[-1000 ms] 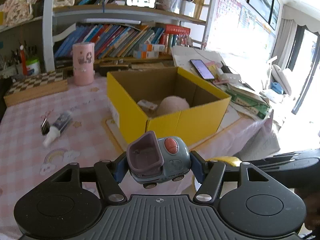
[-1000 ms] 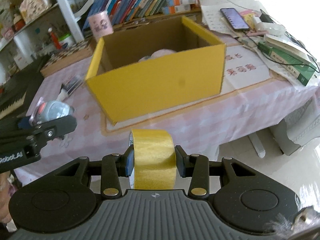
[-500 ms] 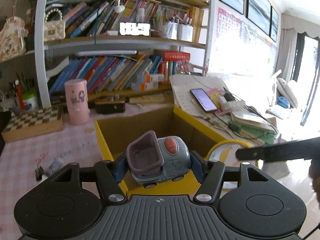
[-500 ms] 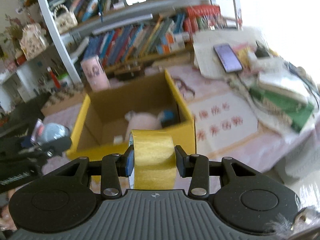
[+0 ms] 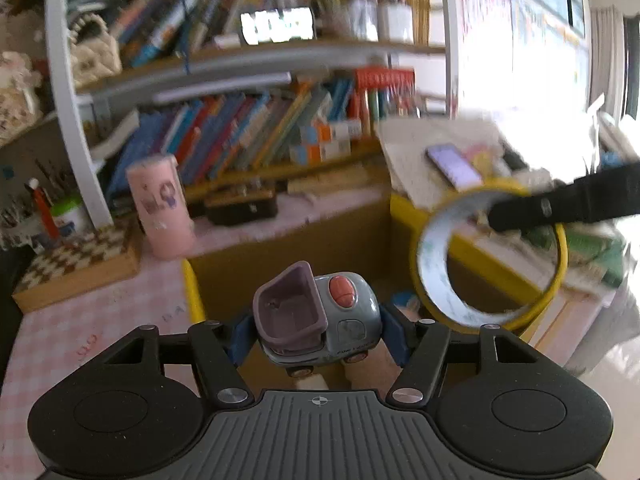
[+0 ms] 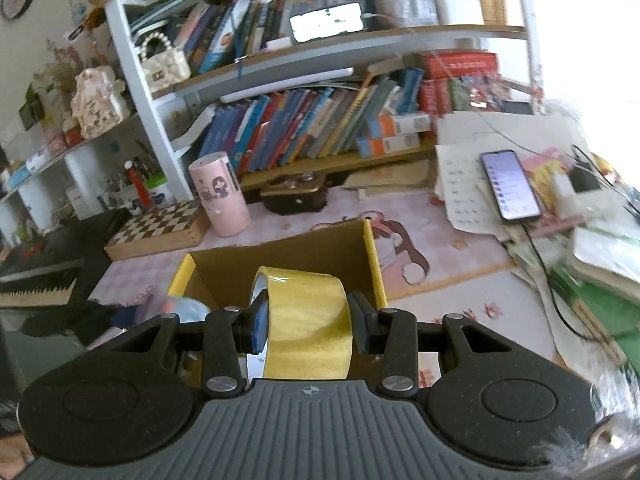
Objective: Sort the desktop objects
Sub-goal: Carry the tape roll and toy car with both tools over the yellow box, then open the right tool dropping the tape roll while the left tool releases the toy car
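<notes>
My left gripper [image 5: 316,330] is shut on a grey toy car [image 5: 320,316] with a mauve scoop and a red button. It hangs over the open yellow cardboard box [image 5: 192,292]. To its right in the left wrist view floats the yellow tape roll [image 5: 432,276], pinched by a black finger [image 5: 560,204] of the other gripper. In the right wrist view my right gripper [image 6: 308,324] is shut on that yellow tape roll [image 6: 312,328], also above the yellow box [image 6: 374,264]. The toy car [image 6: 188,308] shows dimly at the left.
A pink cylinder [image 6: 220,198] and a chessboard box [image 6: 156,230] stand behind the yellow box. A dark case [image 6: 294,196] lies before the bookshelf [image 6: 320,120]. At right are papers, a phone [image 6: 510,186], cables and stacked books [image 6: 600,280]. A pink checked cloth [image 5: 60,344] covers the desk.
Both grippers have moved forward and up over the yellow box with their loads. The box, seen from outside a second ago, now lies beneath them. Both grips are unchanged.
</notes>
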Demonstrator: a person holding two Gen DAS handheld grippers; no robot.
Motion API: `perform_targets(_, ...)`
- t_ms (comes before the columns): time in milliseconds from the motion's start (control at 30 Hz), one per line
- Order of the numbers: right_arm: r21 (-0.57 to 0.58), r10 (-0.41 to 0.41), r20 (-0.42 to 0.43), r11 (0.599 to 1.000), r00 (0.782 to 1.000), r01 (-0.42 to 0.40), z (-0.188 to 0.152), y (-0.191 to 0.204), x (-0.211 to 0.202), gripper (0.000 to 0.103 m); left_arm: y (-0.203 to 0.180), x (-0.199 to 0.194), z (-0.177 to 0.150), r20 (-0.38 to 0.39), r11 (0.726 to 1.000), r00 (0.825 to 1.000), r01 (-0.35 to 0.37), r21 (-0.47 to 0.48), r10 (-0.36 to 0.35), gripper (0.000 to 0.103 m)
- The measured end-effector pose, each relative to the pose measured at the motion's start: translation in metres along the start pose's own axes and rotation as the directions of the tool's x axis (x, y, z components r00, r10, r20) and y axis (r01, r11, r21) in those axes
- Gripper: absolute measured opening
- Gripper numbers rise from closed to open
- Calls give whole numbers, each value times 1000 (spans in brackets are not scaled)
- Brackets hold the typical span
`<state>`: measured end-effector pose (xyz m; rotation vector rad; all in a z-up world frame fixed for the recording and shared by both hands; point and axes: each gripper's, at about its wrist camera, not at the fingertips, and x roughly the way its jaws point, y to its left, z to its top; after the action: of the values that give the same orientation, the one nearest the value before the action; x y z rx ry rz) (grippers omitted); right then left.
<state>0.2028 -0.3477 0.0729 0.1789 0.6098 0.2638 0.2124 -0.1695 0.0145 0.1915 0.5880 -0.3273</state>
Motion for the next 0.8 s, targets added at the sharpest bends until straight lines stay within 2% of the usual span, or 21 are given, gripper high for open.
perform_targets(167, -39, 37, -50, 998, 998, -39, 7, -1, 35, 37, -4, 30, -5, -79, 1000, 997, -20, 3, 20, 64)
perform_targets(333, -97, 41, -106, 994, 993, -51, 11, 1, 75, 37, -6, 48, -9, -132, 999, 990, -47, 21, 50, 64)
perform_targets(533, -149, 53, -124, 986, 991, -71, 30, 5, 112, 36, -11, 52, -8, -155, 997, 986, -63, 39, 69, 65)
perform_targets(633, -142, 78, -154, 985, 985, -100, 38, 7, 129, 36, -16, 48, -8, -140, 994, 986, -81, 67, 90, 67)
perform_targets(800, -146, 120, -203, 978, 972, -151, 41, 19, 149, 36, -19, 33, -5, -61, 987, 989, -128, 95, 135, 80)
